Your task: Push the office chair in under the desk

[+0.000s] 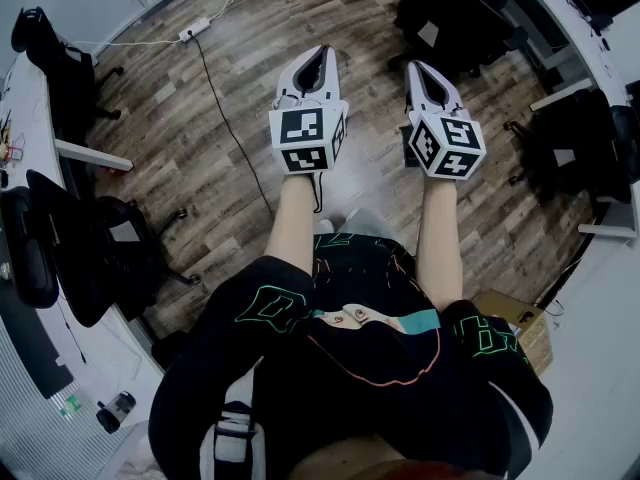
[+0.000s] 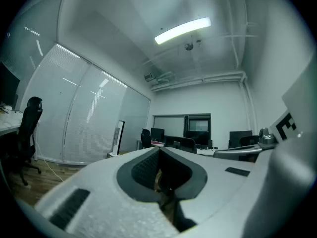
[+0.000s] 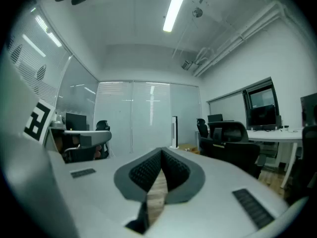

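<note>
I stand on a wooden floor and hold both grippers out level in front of me. My left gripper [image 1: 322, 50] [image 2: 159, 150] is shut with nothing in it. My right gripper [image 1: 413, 65] [image 3: 161, 151] is also shut and empty. Black office chairs stand on both sides. One chair [image 1: 95, 258] is at a white desk [image 1: 28, 103] on my left, and another chair [image 1: 52, 56] [image 2: 27, 125] is farther along it. On my right, a chair [image 1: 575, 148] stands by a desk [image 1: 600, 53], and one more chair [image 1: 455, 18] [image 3: 237, 145] lies ahead. Neither gripper touches a chair.
A power strip [image 1: 195, 30] with a black cable [image 1: 232, 133] lies on the floor ahead to the left. A cardboard box [image 1: 525, 323] sits at my right side, and a bottle [image 1: 115, 410] at lower left. A tower fan [image 3: 174, 131] stands by the glass wall.
</note>
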Tool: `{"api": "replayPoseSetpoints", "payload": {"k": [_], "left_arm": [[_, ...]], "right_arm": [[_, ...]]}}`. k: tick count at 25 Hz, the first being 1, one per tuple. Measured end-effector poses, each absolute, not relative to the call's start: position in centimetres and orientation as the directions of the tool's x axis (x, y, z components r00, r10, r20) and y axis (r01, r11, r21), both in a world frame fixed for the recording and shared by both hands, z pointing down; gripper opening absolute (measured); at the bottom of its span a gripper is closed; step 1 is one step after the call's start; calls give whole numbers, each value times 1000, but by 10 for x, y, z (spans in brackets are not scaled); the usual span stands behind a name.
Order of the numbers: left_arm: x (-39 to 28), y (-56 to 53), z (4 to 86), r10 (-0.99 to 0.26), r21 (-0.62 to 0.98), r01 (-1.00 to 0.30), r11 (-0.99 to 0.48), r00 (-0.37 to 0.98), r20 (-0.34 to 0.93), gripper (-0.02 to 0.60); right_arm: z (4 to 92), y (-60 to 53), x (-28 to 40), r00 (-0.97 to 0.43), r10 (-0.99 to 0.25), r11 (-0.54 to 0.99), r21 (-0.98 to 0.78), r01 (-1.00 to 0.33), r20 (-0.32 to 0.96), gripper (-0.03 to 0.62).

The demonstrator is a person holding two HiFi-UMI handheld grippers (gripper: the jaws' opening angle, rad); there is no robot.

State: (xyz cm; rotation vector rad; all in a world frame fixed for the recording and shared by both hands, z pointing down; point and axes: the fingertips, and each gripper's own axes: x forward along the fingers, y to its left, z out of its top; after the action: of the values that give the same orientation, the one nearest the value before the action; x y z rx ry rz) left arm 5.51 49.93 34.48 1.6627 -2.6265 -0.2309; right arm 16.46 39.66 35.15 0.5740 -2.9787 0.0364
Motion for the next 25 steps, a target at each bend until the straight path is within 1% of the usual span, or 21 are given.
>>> {"api": "replayPoseSetpoints", "payload": {"k": [5,9,25], "left_arm": [[52,500,347,-902,139,-898,418,-428,-50,8],[50,497,345,-904,137,-900,414,-424,-51,8],[30,476,345,-911,156,-904,398,-410,-52,9]], "right_arm": [[346,398,164,-921,-376,926,17,-377,98,5],[339,392,165,-906,-415,910,32,-414,78,5],[327,369,154,-894,-439,898,77,-433,86,5]]}}
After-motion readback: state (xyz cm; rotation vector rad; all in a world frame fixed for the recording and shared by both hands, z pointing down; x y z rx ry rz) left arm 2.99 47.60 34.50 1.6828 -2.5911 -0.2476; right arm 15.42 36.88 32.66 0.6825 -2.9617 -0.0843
